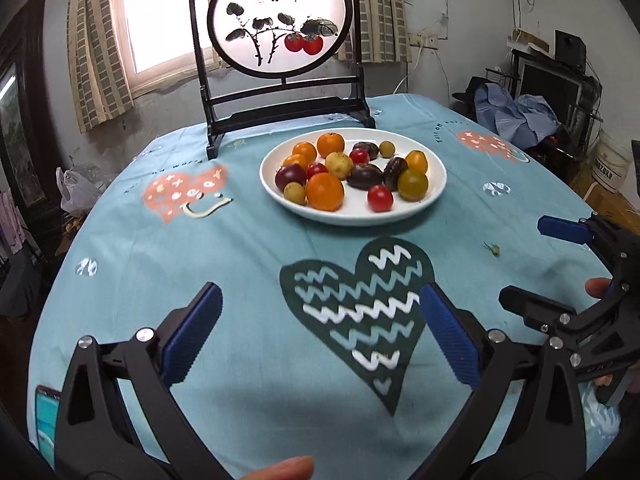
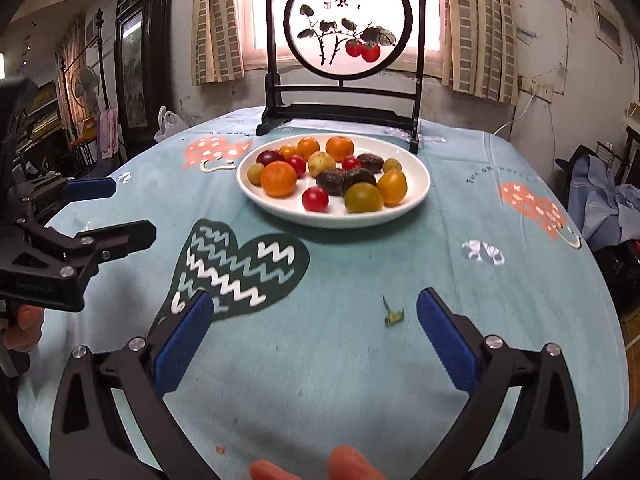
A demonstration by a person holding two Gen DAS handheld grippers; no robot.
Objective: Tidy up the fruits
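Hovering tools (image 1: 320, 332) (image 2: 314, 332) agape; plate (image 1: 434, 184) fruits apparently round, axis indeterminate

Left hand-held gripper (image 1: 320, 332): jaws spread wide, nothing between the blue pads (image 1: 196, 332), held low and level, pointing toward 12 o'clock. Right hand-held gripper (image 2: 316, 336): jaws likewise wide apart and empty, same heading, positioned at 3 o'clock of the left unit. Operator's fingertips (image 2: 348, 462) visible beneath each unit.
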